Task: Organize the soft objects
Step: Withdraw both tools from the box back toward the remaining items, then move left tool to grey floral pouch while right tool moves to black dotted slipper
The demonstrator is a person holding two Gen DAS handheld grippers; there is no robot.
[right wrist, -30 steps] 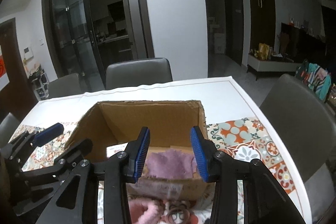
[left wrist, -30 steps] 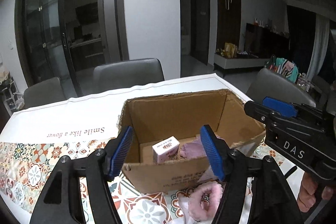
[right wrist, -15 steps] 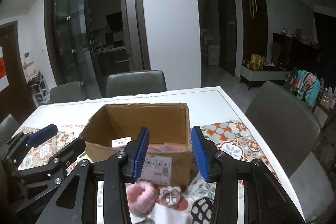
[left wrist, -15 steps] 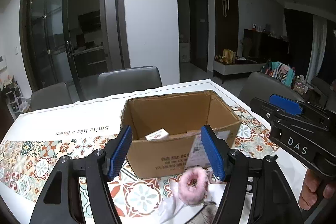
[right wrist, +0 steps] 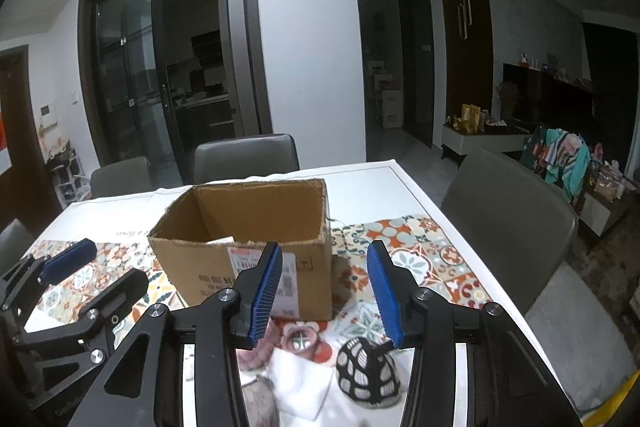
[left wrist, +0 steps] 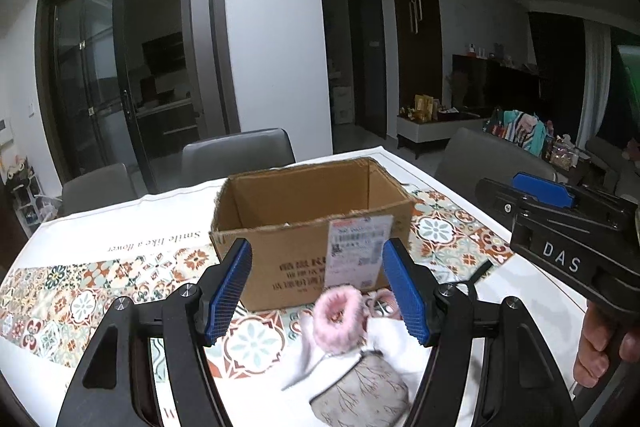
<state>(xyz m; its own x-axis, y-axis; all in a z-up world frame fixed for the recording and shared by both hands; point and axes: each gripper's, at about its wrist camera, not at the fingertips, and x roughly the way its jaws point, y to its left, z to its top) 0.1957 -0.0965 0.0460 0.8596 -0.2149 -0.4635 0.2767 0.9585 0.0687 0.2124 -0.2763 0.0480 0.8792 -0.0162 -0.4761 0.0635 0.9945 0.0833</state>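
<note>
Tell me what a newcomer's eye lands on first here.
An open cardboard box stands mid-table on a patterned tablecloth. In front of it lie a fluffy pink scrunchie and a black-and-white mesh item. Both hand-held grippers, left and right, are open and empty.

White tabletop [right wrist: 376,187] here, with a patterned tile runner [left wrist: 80,291] laid across it. An open cardboard box [left wrist: 304,227] stands on the runner, label facing the cameras. Just in front of it: a pink fluffy ring [left wrist: 338,319] on a white cloth [left wrist: 384,331], a grey pouch [left wrist: 360,395] at the near edge, and a black-and-white netted ball [right wrist: 366,371] to the right.
</note>
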